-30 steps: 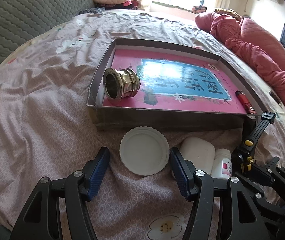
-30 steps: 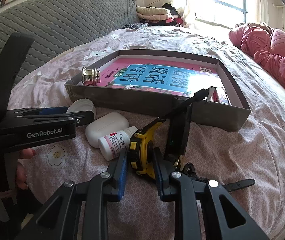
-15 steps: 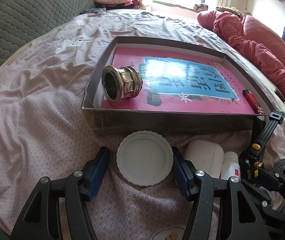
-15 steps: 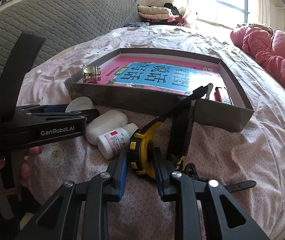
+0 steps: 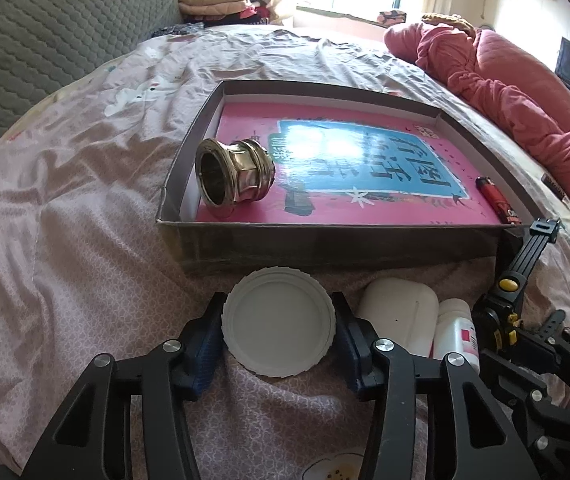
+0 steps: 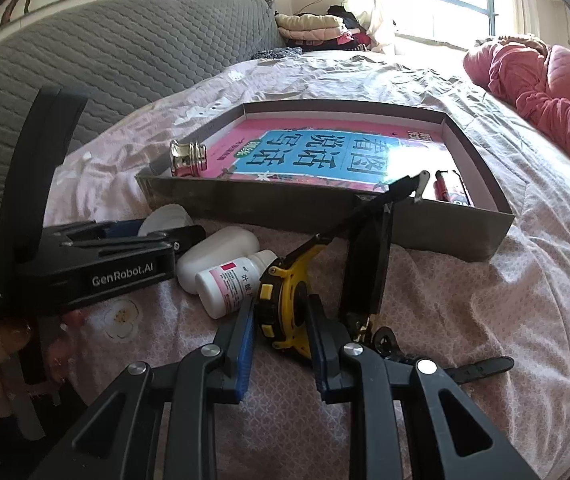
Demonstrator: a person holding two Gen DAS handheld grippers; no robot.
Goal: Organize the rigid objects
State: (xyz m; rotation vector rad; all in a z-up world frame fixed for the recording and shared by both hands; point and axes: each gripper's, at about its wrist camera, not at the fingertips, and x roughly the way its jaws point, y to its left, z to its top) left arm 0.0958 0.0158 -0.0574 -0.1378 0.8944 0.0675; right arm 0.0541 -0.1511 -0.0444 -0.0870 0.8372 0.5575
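The round white ribbed plastic lid (image 5: 277, 322) lies on the bed between the left tool's (image 5: 277, 344) pads, which have just been closing and now touch its rim. The right tool (image 6: 281, 330) is clamped narrowly on the yellow-and-black watch (image 6: 283, 304). Risk: the shallow rim may slip out on lifting, being thinly gripped over soft bedding.

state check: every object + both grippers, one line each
left gripper: jaws just closed in, pads on the white lid's rim
white lid: flat on the bedsheet, outside the box
right gripper: shut on the yellow watch
yellow watch: on edge, strap leaning on the box wall
brass fitting: on its side in the box
red lighter: lying in the box
box: open, book inside
pill bottle: on its side, capped
white case: closed
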